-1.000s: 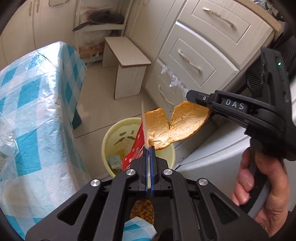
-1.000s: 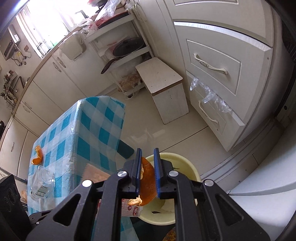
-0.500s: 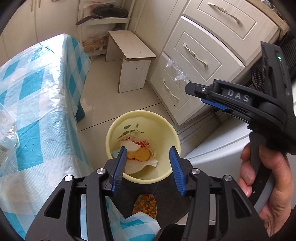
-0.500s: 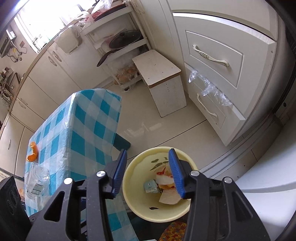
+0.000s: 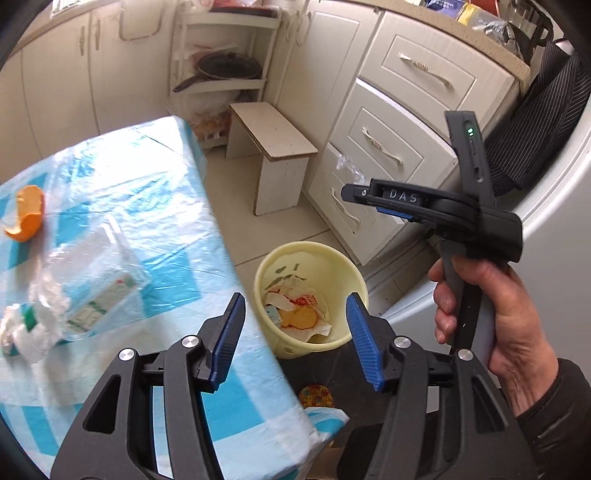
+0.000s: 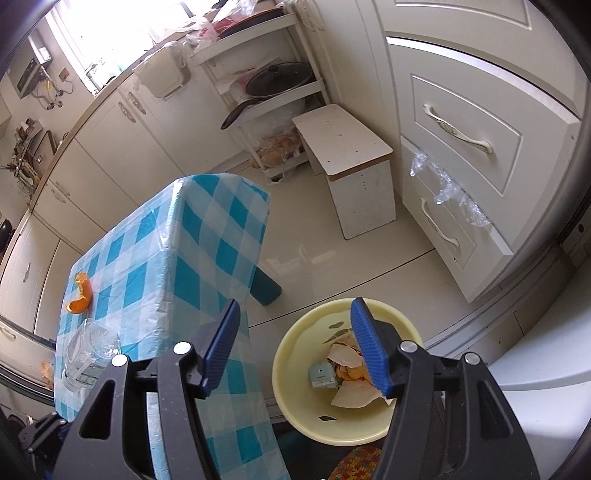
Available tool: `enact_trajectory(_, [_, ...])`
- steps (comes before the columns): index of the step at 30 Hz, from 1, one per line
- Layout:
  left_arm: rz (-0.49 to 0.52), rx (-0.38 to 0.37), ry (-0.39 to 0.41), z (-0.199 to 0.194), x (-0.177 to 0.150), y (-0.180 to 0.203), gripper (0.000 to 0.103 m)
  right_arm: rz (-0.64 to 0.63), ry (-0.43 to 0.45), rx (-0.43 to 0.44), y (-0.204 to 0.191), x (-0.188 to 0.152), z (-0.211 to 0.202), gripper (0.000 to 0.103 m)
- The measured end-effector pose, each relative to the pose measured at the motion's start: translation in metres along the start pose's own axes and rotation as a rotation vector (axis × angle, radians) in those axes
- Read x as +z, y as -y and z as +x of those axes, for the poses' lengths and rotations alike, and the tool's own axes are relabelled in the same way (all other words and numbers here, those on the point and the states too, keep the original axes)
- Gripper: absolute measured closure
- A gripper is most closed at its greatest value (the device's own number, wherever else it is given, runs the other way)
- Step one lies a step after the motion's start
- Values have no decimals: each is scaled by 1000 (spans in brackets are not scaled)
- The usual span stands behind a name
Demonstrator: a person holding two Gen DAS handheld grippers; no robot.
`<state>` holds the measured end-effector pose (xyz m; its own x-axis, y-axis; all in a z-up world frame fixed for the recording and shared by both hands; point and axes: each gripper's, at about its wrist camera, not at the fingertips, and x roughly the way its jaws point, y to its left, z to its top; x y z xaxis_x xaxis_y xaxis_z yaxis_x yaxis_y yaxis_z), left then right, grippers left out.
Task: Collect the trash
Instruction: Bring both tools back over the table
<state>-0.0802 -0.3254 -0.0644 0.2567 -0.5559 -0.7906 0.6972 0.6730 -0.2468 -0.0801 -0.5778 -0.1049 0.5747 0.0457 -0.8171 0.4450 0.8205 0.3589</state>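
Both pairs of tongs are released and their jaws are opening with nothing between them: the left gripper (image 5: 295,332) hangs over the table edge and the pale yellow bin (image 5: 354,273), while the right gripper (image 6: 295,343) is above the bin's rim. The trash (image 5: 299,314) lies inside the bin on the floor, at 5 o'clock from the checked table (image 6: 192,236). An orange peel (image 6: 79,291) and a crumpled plastic bag (image 5: 81,280) sit on the table, peel at 11 o'clock from the bag.

Cream kitchen cabinets (image 6: 466,137) w/ drawers, white stool (image 6: 354,166), tiled floor (image 6: 332,266), bright window (image 6: 110,33).
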Motion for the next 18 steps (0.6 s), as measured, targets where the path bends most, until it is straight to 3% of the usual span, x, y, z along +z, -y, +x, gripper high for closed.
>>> enact_trajectory(8, [38, 104, 28, -35, -11, -14, 45, -49, -1, 6, -27, 0, 1, 36])
enact_trajectory(18, [52, 164, 48, -52, -22, -32, 42, -100, -12, -3, -54, -1, 8, 36])
